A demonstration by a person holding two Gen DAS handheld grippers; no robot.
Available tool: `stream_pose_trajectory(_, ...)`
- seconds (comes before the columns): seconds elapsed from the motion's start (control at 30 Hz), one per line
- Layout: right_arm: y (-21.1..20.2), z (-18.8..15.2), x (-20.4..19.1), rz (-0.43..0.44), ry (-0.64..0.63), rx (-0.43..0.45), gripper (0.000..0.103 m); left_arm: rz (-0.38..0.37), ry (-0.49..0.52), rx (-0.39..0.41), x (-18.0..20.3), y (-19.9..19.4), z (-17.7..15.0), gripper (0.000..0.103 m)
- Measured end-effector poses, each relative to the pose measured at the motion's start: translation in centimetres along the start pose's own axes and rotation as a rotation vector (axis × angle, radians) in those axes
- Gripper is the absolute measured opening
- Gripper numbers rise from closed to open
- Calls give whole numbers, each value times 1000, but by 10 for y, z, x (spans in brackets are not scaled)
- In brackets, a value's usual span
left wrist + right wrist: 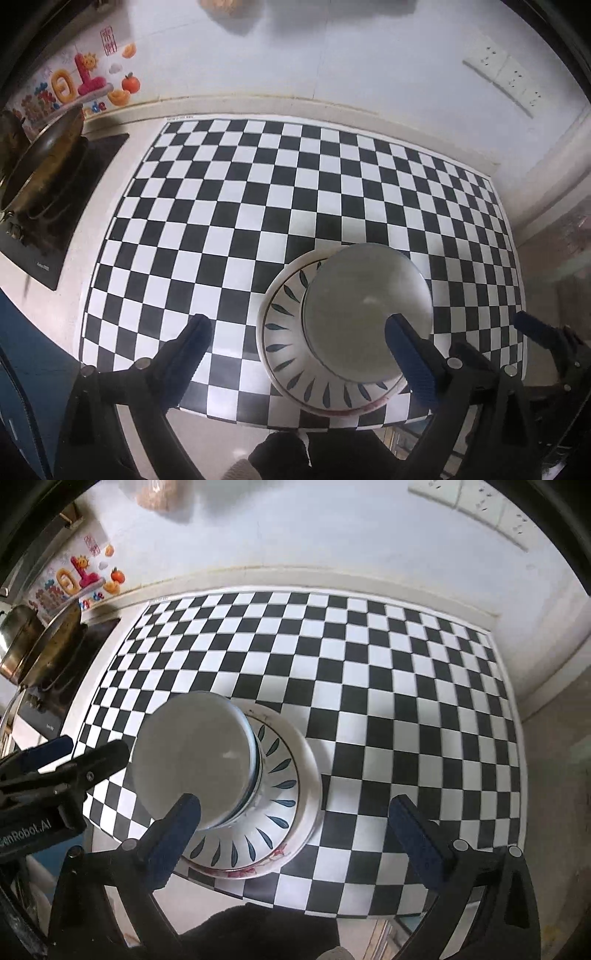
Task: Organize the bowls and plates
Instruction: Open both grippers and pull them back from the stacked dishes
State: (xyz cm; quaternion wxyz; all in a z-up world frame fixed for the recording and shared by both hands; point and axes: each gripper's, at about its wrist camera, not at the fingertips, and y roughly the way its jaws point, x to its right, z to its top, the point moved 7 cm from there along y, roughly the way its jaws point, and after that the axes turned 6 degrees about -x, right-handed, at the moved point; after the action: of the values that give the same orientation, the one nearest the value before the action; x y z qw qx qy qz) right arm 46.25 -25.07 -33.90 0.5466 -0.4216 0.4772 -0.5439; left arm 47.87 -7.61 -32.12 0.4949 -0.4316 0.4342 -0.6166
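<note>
A stack of dishes stands near the front edge of the checkered mat [258, 206]. A white bowl [365, 314] sits on a plate with blue leaf marks [284, 332], which lies on a plate with a red pattern [332, 410]. My left gripper [306, 354] is open and empty above the stack's left side. In the right wrist view the white bowl [192, 753], the leaf plate [273, 801] and the checkered mat [388, 686] show too. My right gripper [299, 834] is open and empty above the stack's right side. The other gripper [55, 760] shows at the left.
A black stove [55, 206] with a metal pan [40, 155] stands at the left. A wall with sockets [506, 74] is behind the mat. The counter's front edge [229, 417] lies just below the stack. The right gripper [546, 332] shows at the right of the left wrist view.
</note>
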Motion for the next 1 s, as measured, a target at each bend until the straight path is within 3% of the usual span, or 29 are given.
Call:
stream_pose_trajectory(0.4,-83,-39,-9,-20,91,151,103,4,38,186,-4,-79,-31,96)
stream_pose_trajectory(0.53,-114,-58,-12,-15,110,195,103,5,41,212,-6,-101,-45,103)
stream_pose_trajectory(0.7,-163,-80,-11,-40,120,282,103,61,51,295,-8,-139,-64,103)
stream_pose_trajectory(1.0,-224,-122,-13,-59,113,384,103,92,50,397,-6,-199,-109,103)
